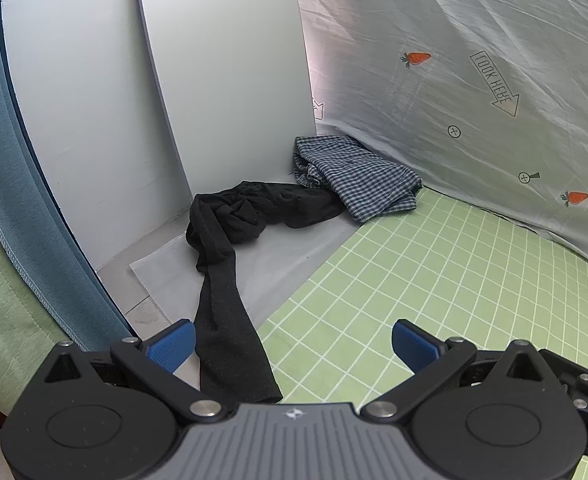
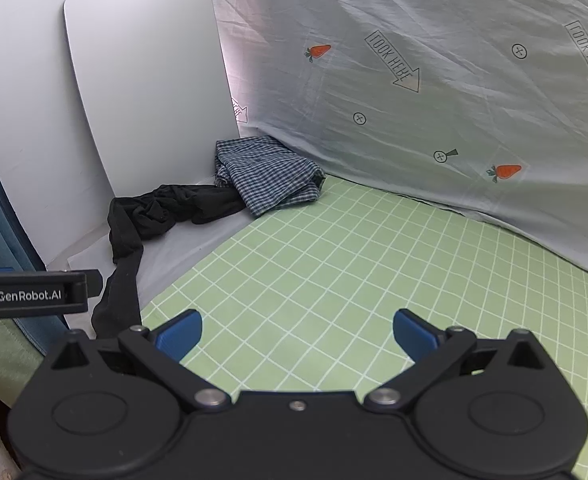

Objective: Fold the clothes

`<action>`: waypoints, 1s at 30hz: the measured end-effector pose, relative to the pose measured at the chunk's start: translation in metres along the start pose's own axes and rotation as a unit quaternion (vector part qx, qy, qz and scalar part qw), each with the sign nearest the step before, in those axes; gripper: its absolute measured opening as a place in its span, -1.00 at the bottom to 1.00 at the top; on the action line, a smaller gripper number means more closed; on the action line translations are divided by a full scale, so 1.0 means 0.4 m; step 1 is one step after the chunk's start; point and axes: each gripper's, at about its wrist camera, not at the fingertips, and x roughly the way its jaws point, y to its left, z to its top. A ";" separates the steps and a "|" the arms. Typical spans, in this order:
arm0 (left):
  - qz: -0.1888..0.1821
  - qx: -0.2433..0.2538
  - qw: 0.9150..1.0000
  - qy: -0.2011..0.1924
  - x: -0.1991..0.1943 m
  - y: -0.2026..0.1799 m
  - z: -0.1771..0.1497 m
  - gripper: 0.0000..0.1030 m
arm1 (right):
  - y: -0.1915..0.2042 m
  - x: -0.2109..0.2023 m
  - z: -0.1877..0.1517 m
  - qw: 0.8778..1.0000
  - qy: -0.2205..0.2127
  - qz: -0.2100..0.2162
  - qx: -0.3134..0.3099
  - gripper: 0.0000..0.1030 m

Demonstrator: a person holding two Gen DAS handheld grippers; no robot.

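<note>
While both pairs of fingers stand wide apart and hold nothing, the left gripper is plainly the nearer to the clothes: the near end of the black garment lies right in its gap, close against the left blue fingertip, and runs on out of sight under the gripper's body. The right gripper hovers over bare green gridded mat, with the same black cloth off to its left, beyond its left fingertip and partly behind the left gripper's housing.

From that near end the black garment stretches as a long narrow strip almost straight away from the left fingers, so its long axis lies roughly along the gripper's line of sight and not across it. Farther on, over a pale sheet laid on the worktop, it bends right and bunches into a crumpled heap by the foot of the white panels.

Touching the far end of that heap lies the checked garment, rumpled in the corner below the printed cloth backdrop; neither piece lies neatly folded. I judge a grasp of the black strip would fall to the left gripper, by closing across the strip's width
</note>
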 end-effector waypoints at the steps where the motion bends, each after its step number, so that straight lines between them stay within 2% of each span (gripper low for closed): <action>1: 0.000 0.000 1.000 0.000 0.001 -0.001 0.000 1.00 | 0.001 0.000 0.000 1.000 0.000 0.000 0.000 1.00; 30: 0.007 0.004 1.000 0.005 0.014 -0.007 -0.001 1.00 | 0.012 0.008 -0.003 1.000 0.005 -0.002 -0.004 1.00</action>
